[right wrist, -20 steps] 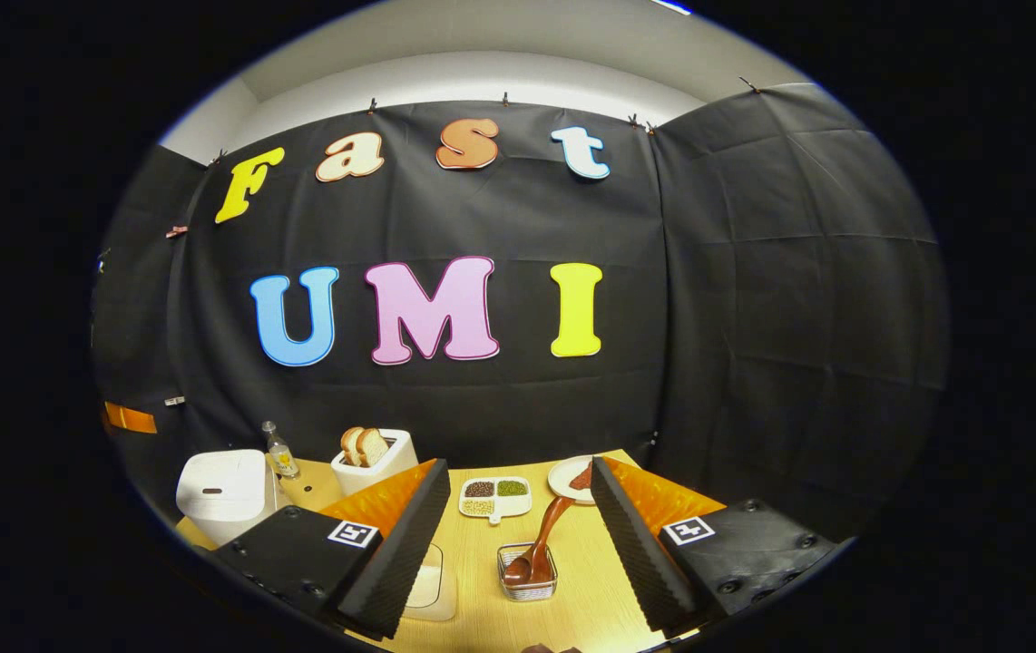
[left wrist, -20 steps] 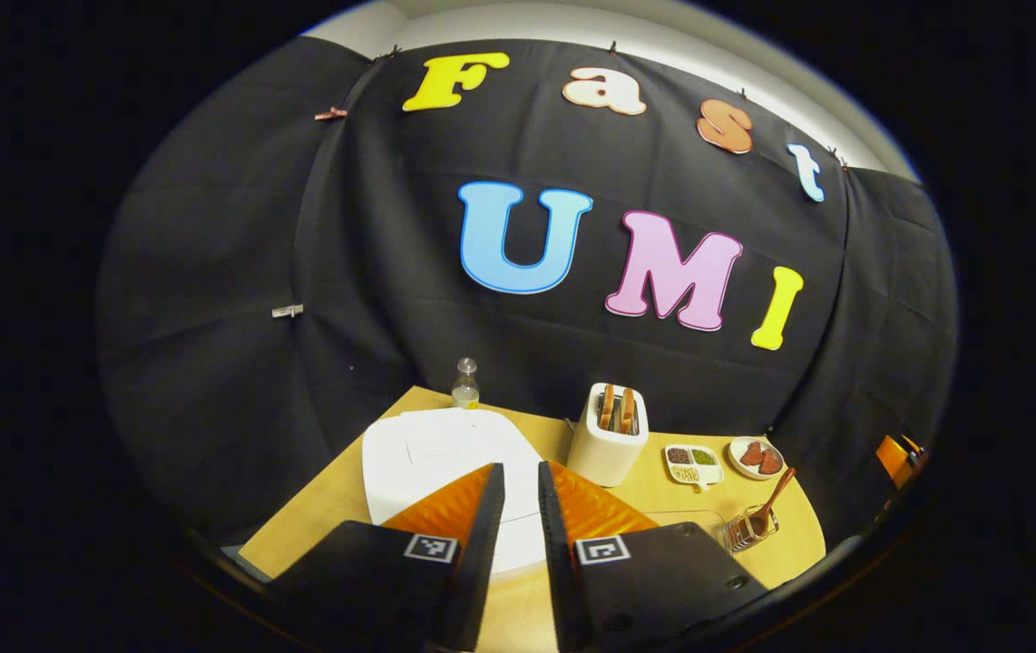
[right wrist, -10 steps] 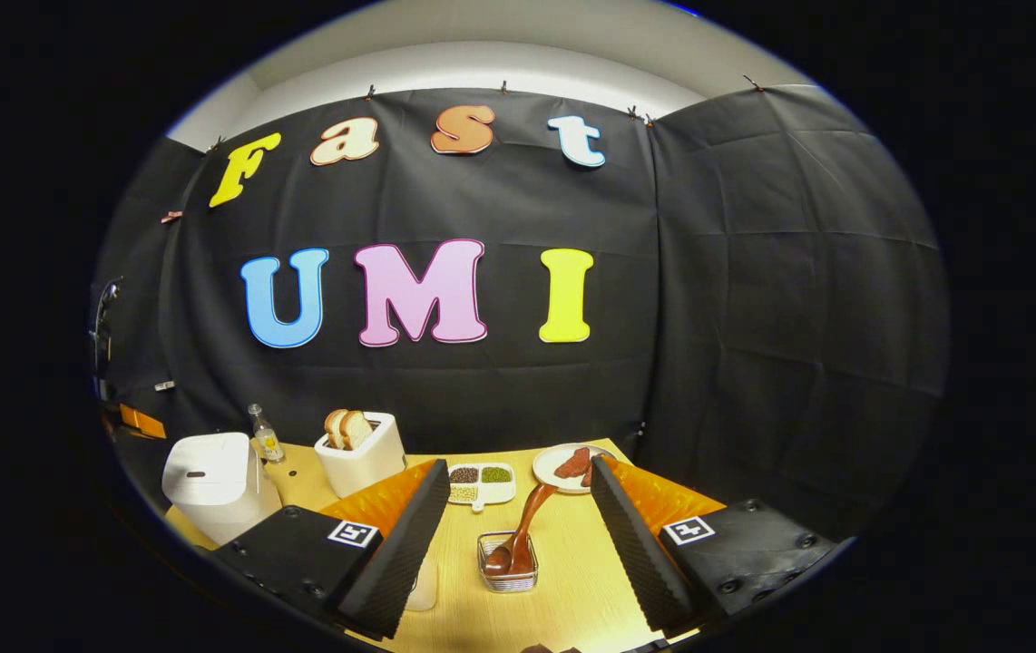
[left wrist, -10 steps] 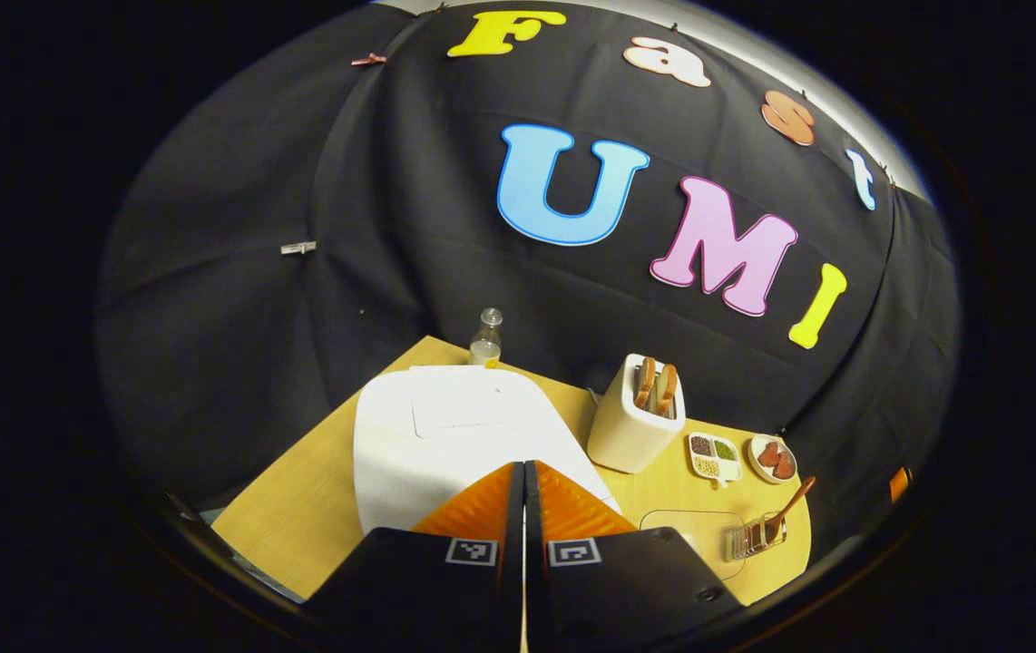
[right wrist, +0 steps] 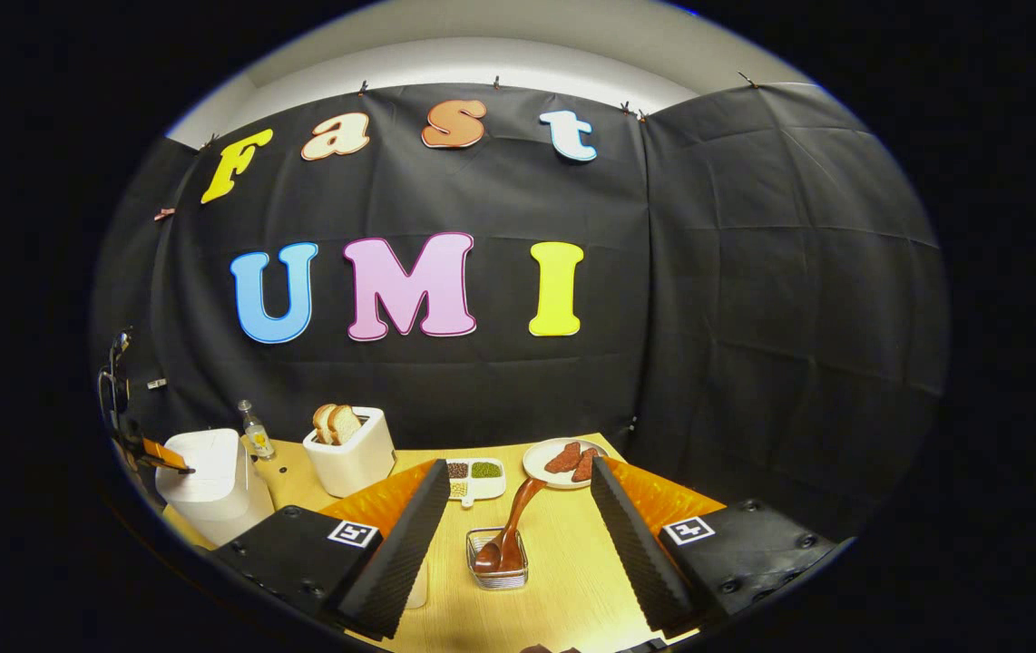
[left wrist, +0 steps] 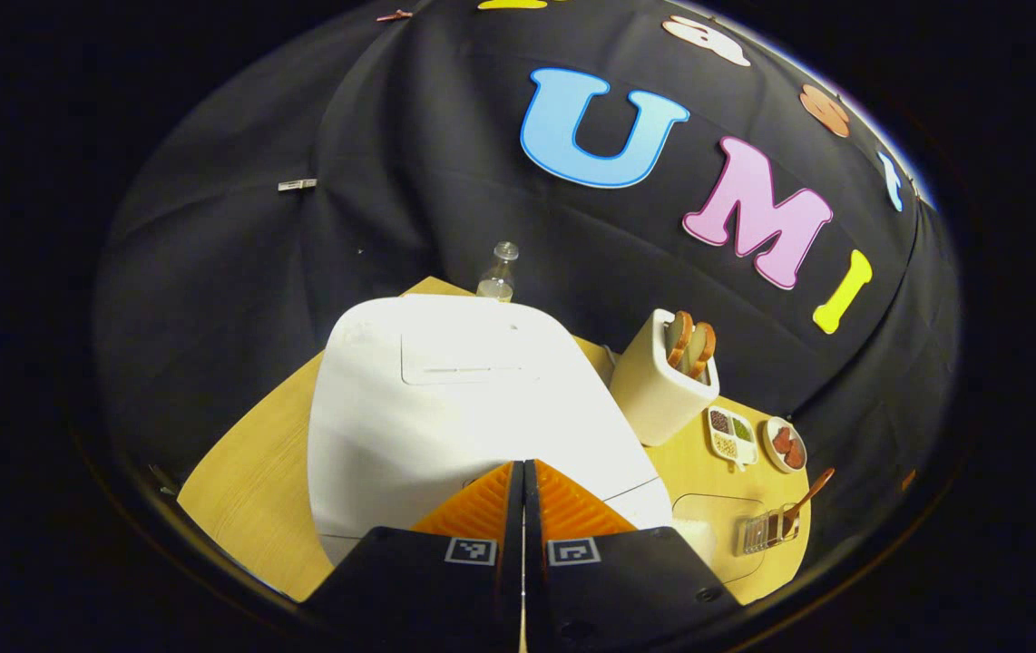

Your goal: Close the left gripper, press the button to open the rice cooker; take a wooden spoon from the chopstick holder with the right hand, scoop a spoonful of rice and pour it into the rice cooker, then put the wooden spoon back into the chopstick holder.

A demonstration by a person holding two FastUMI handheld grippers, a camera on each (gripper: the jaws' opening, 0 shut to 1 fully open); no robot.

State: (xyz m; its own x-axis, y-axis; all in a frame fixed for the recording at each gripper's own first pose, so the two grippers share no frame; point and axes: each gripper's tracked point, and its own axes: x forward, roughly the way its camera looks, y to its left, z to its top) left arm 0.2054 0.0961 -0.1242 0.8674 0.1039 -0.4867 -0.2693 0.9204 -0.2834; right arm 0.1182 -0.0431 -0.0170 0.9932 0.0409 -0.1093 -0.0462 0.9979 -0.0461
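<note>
The white rice cooker [left wrist: 445,399] stands with its lid down, just below and ahead of my left gripper [left wrist: 522,466], whose fingers are pressed together with nothing between them. In the right gripper view that left gripper [right wrist: 166,453] hovers at the front of the cooker [right wrist: 210,476] top. A wooden spoon [right wrist: 516,517] leans in the wire chopstick holder [right wrist: 498,570], bowl down. My right gripper [right wrist: 519,469] is open, above and in front of the spoon, apart from it. A clear rice container [left wrist: 708,535] sits beside the holder [left wrist: 758,535].
On the wooden table [right wrist: 572,580] stand a toaster [right wrist: 350,453] with bread slices, a small bottle [right wrist: 255,431], a divided dish [right wrist: 473,476] of grains and a plate [right wrist: 563,458] of reddish pieces. The black cloth wall closes the back and right side.
The left gripper shut its fingers and dropped closer to the rice cooker, which now looms larger. The right gripper crept forward a little toward the spoon, still open.
</note>
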